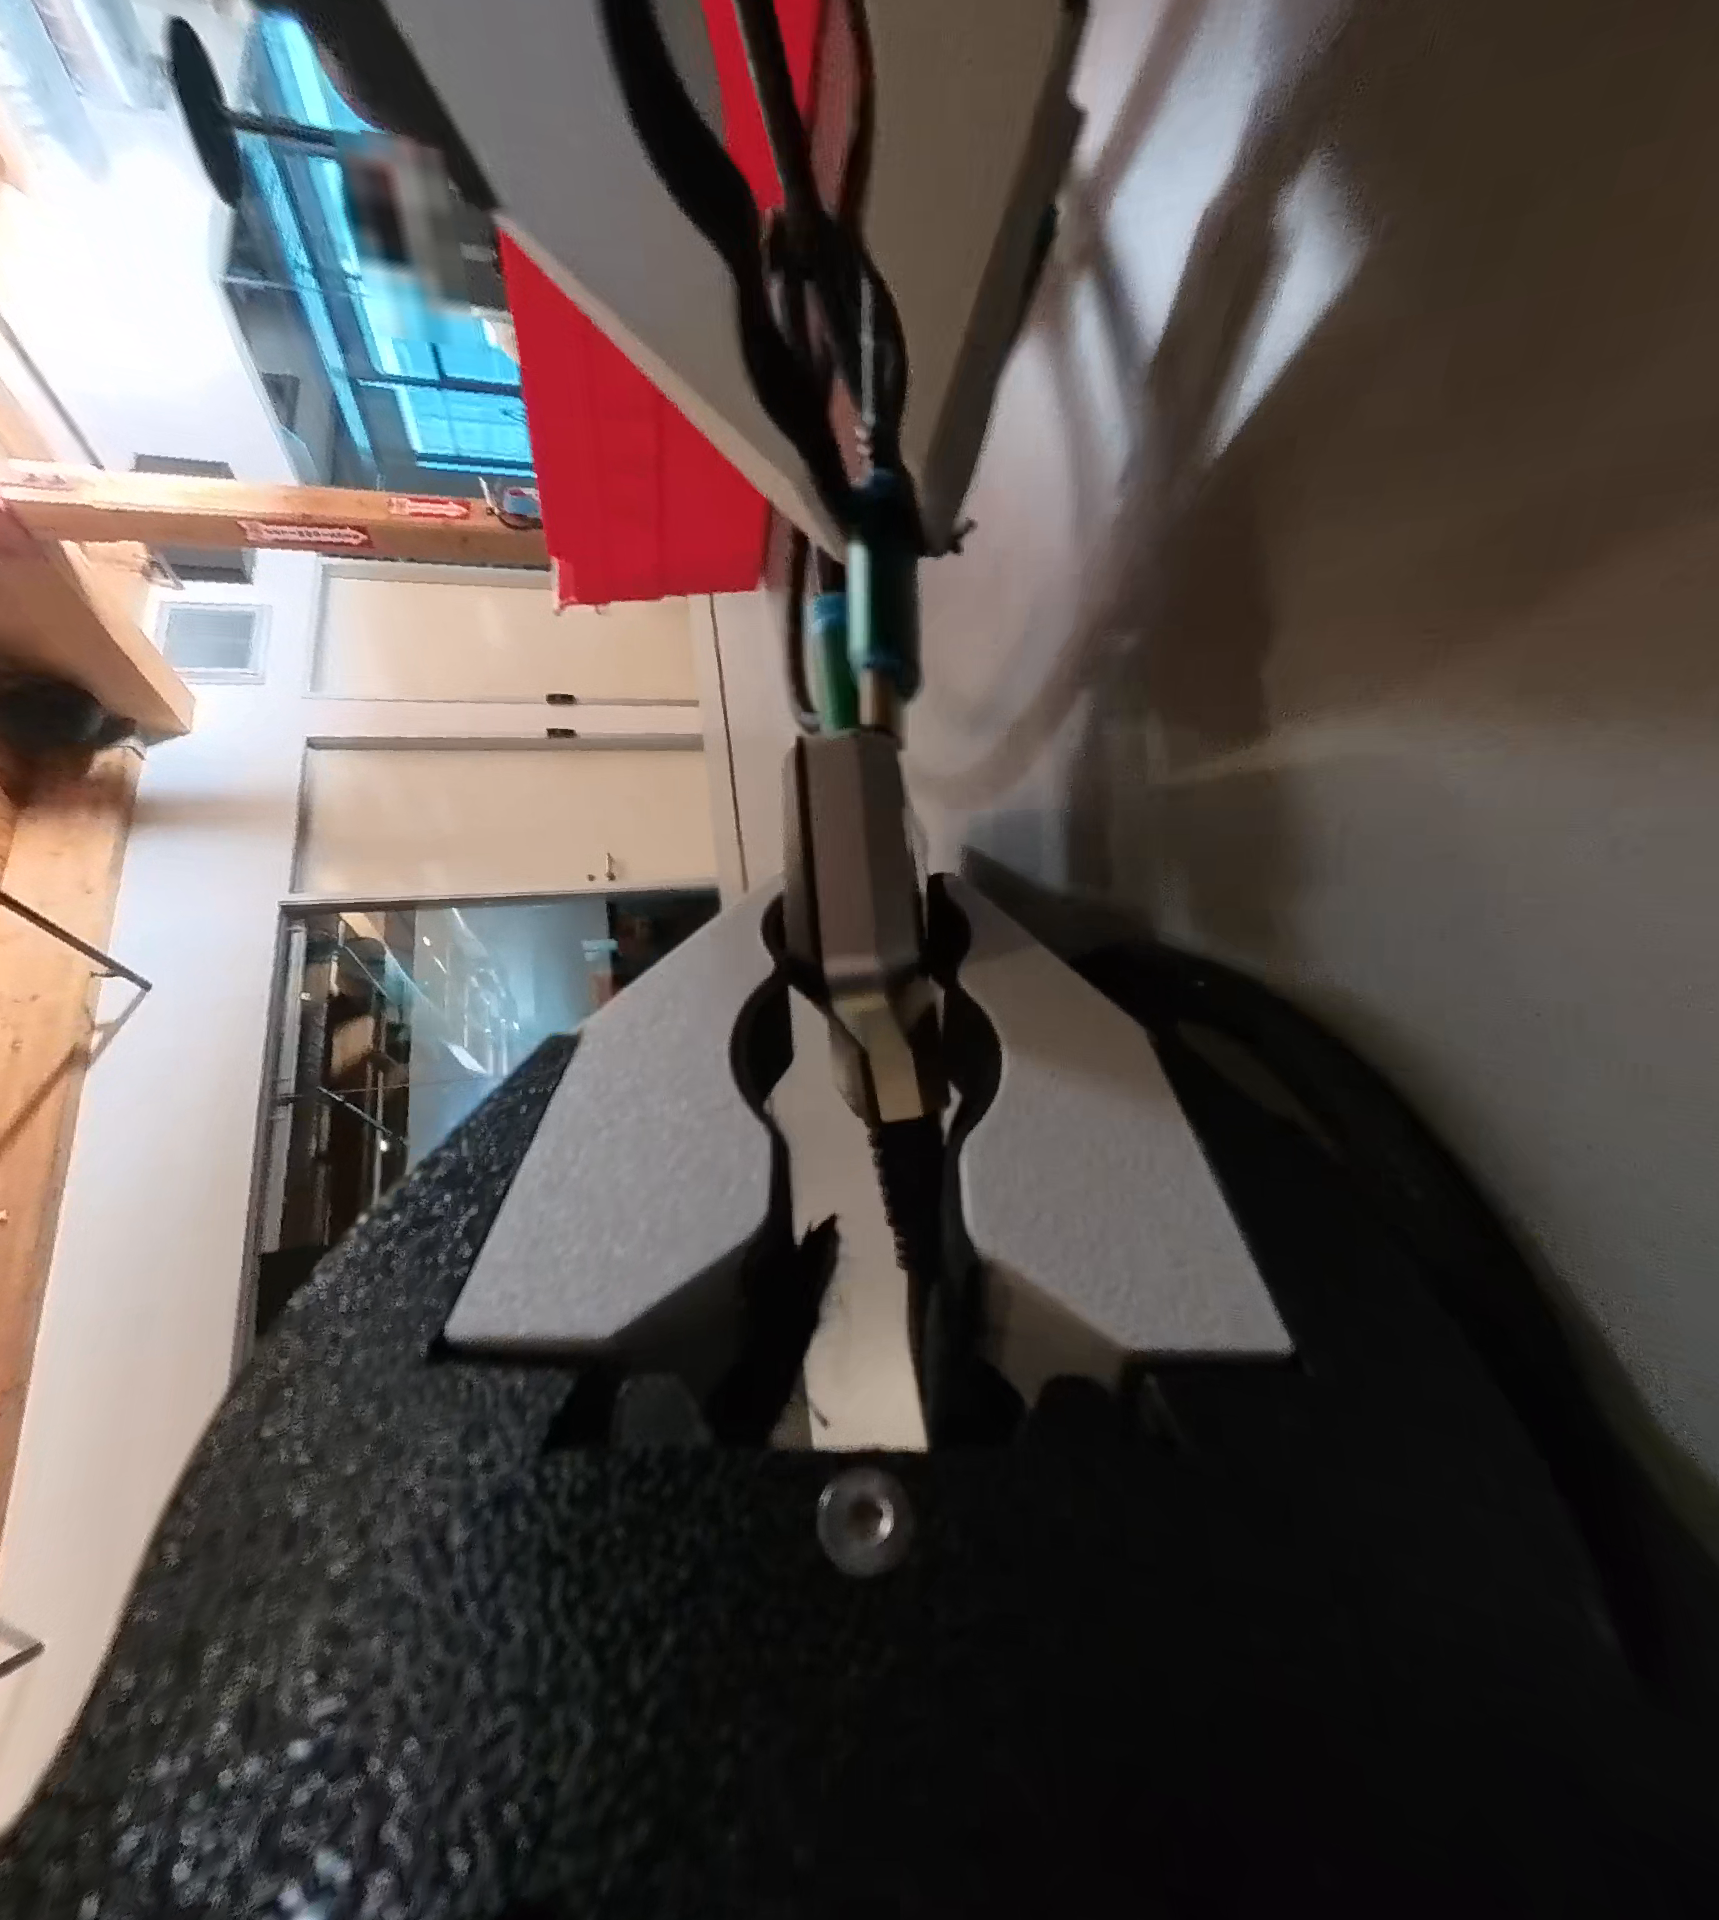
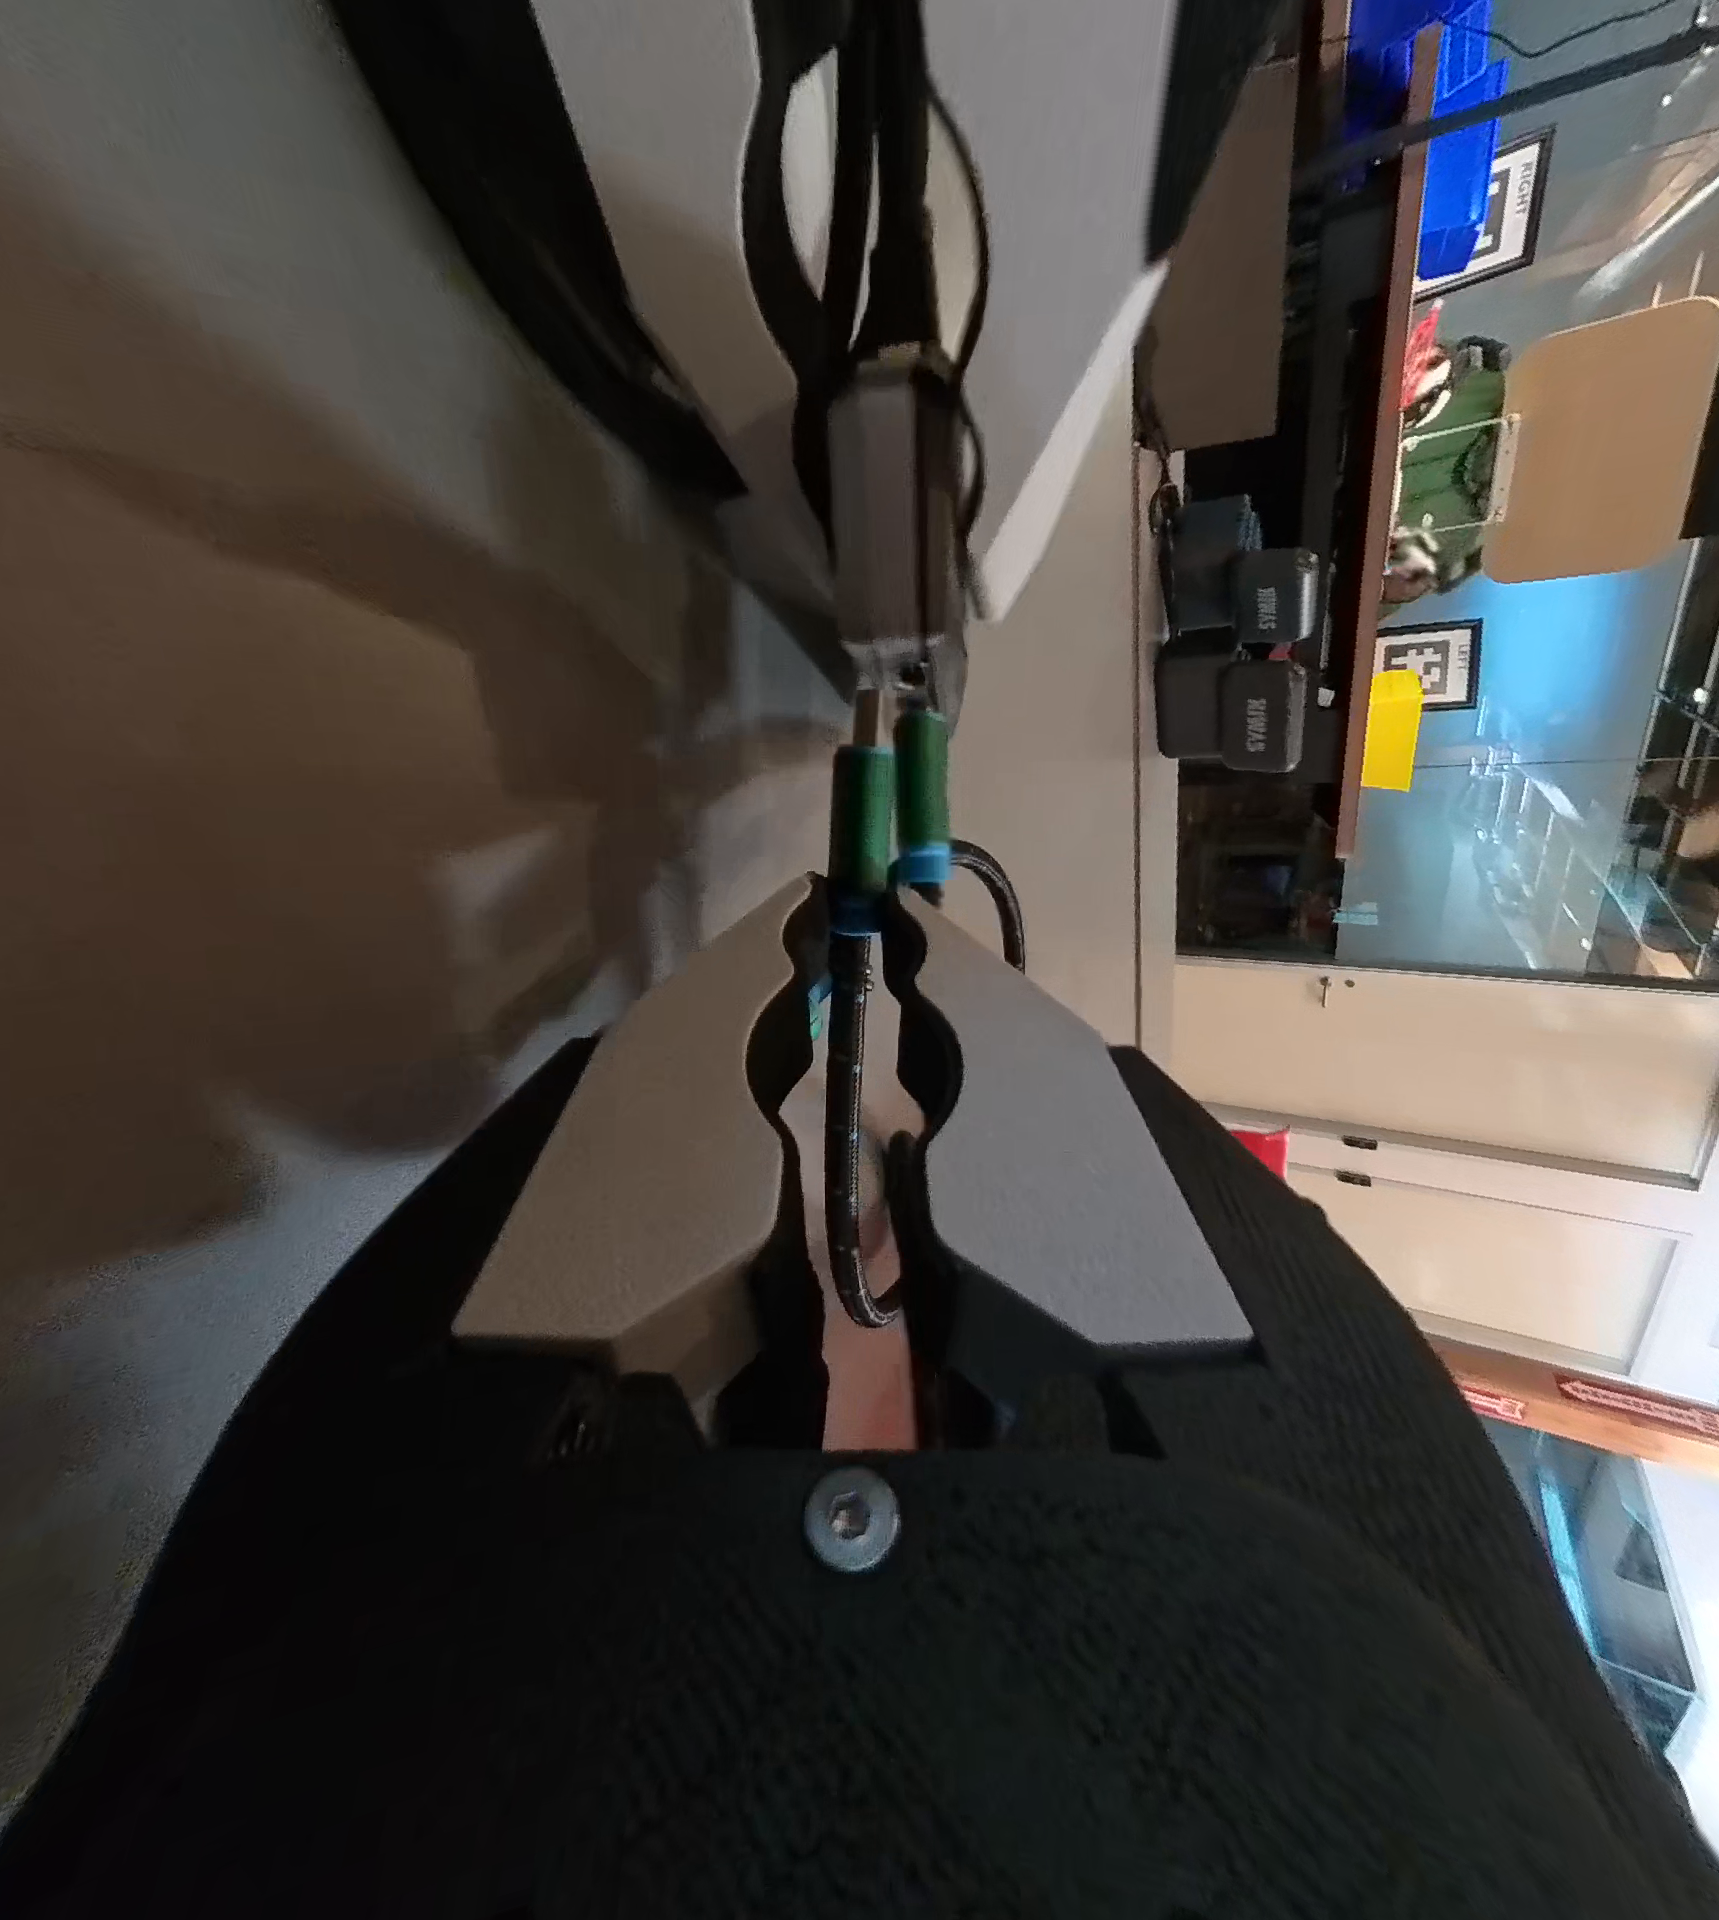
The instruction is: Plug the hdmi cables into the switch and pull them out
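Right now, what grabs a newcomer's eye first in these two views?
In the left wrist view, the left tool shut on the grey switch at centre. In the right wrist view, the right tool pinching a black cable just behind its green plug, which meets the switch. A red panel stands out upper left.

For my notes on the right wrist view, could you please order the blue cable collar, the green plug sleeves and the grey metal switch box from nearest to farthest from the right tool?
1. Blue cable collar, at the tool's tips.
2. Green plug sleeves, just ahead.
3. Grey metal switch box, farthest, straight ahead.
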